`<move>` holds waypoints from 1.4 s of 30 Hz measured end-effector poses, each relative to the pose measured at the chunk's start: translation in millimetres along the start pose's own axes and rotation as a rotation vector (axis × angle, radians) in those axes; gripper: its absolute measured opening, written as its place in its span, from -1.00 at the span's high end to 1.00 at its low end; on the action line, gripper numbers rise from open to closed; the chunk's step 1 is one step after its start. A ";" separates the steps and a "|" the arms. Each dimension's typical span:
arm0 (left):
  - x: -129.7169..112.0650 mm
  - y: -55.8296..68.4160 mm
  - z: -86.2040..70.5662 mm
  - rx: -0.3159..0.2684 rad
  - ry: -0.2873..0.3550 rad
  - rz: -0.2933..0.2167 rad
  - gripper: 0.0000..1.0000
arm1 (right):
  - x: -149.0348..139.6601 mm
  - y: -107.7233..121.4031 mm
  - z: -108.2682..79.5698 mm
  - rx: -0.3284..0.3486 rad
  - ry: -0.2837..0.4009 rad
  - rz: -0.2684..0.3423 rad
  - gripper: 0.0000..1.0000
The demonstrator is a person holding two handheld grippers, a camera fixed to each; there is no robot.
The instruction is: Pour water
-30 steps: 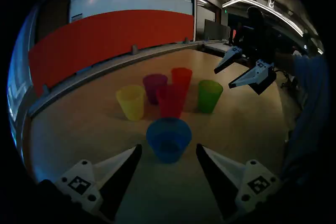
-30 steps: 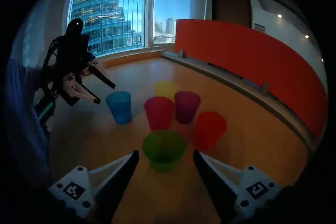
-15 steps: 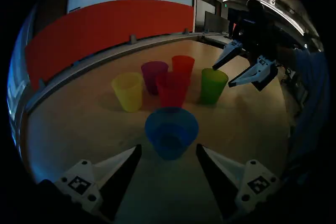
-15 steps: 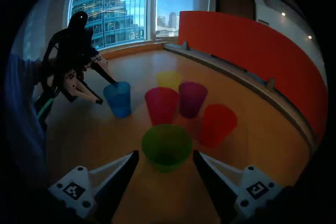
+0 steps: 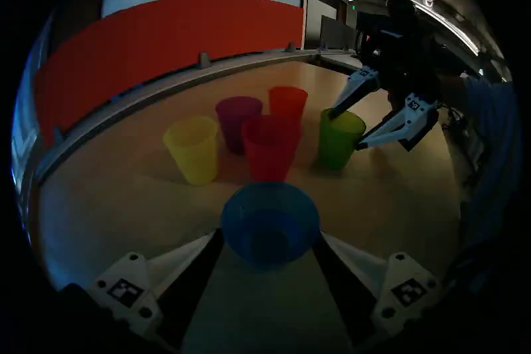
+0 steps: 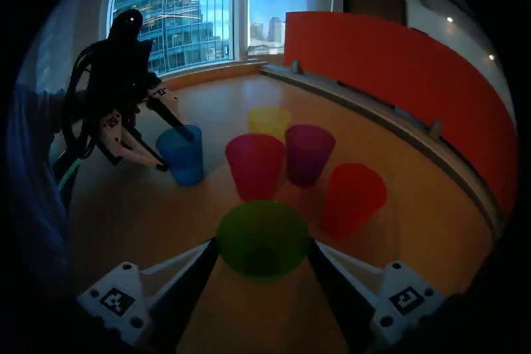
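Several coloured plastic cups stand upright in a cluster on a wooden table (image 5: 119, 208). The blue cup (image 5: 269, 224) sits between the spread fingers of my left gripper (image 5: 265, 238), rim level with the fingertips; the gripper is open. The green cup (image 6: 262, 238) sits likewise inside my open right gripper (image 6: 262, 244). From the left gripper view, the right gripper (image 5: 345, 131) straddles the green cup (image 5: 338, 138). From the right gripper view, the left gripper (image 6: 179, 149) straddles the blue cup (image 6: 180, 155). I cannot tell whether any cup holds water.
Between the two held cups stand a yellow cup (image 5: 192, 149), a purple cup (image 5: 237, 121), a red cup (image 5: 271, 148) and an orange cup (image 5: 287, 103). An orange partition (image 5: 166, 35) with a rail runs along the table's far edge. A blue sleeve (image 5: 488, 121) is at the right.
Both grippers have moved forward and down: the blue cup now lies between the left fingers and the green cup between the right fingers. Neither cup has moved.
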State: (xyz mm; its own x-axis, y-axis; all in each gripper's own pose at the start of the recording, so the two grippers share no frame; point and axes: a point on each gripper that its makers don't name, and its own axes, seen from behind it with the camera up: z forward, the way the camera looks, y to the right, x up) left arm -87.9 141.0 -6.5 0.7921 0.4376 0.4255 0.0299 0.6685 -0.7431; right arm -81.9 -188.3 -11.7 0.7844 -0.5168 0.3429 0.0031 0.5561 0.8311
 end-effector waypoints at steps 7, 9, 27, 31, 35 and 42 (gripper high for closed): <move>5.9 1.1 5.9 -0.012 0.009 0.001 -0.92 | 2.2 1.8 3.6 0.000 0.005 0.006 -1.00; 6.8 0.6 6.9 -0.009 0.009 0.006 -0.92 | 2.6 2.5 4.1 0.000 0.006 0.006 -1.00; 5.6 1.7 11.4 0.000 0.000 0.019 -0.72 | 1.6 0.0 7.8 0.006 0.010 0.001 -1.00; 6.0 1.7 11.3 0.000 0.001 0.019 -0.72 | 1.7 0.5 10.4 0.004 0.013 0.006 -1.00; 5.9 1.6 11.0 0.001 0.003 0.018 -0.72 | 1.1 1.0 12.1 0.001 0.012 0.008 -0.87; 6.2 1.1 9.4 0.002 0.006 0.016 -0.72 | 4.5 -2.0 10.7 0.005 0.029 0.012 -0.85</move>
State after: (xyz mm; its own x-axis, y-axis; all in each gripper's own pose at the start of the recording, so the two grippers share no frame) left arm -88.7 150.1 0.1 0.7962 0.4445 0.4105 0.0161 0.6627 -0.7488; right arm -85.0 -198.8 -7.2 0.8017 -0.4916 0.3399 -0.0091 0.5587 0.8294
